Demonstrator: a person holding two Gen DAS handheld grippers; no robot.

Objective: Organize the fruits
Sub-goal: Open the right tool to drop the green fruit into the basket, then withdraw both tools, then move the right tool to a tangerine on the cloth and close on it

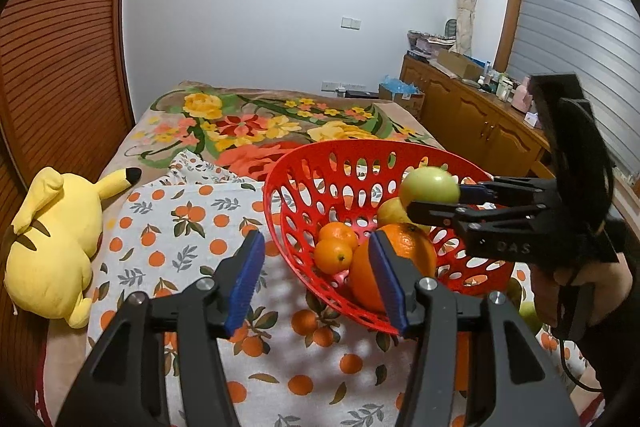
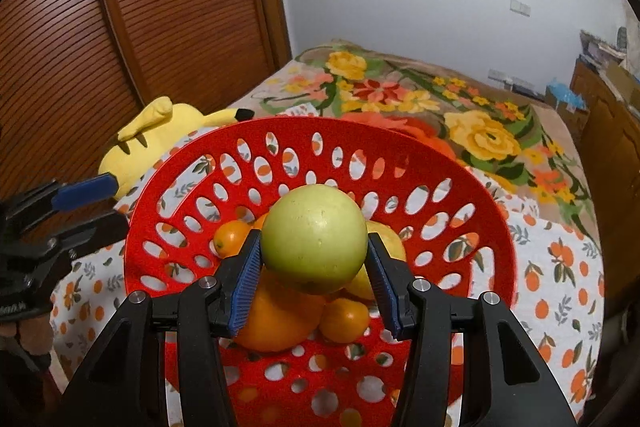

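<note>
Two grippers work over a red basket (image 2: 140, 227) that sits on a cloth (image 1: 180, 227) printed with oranges, on a bed. The right gripper (image 2: 314, 259) pinches a green apple (image 2: 316, 235) between its blue pads, and the apple hangs above the middle of the basket, clear of the rim on all sides. Below the apple lie a big orange (image 2: 276, 319), two small oranges (image 1: 336, 247) and a yellow fruit (image 1: 390, 213), close together on the basket floor. The far part of the basket floor is free. The left gripper (image 1: 316, 279) has its jaws spread with nothing between them; it stands at the near left rim of the basket, and its right pad is in front of the big orange. Left of the basket, the cloth is free up to a yellow plush toy (image 1: 52, 247) near the bed edge.
</note>
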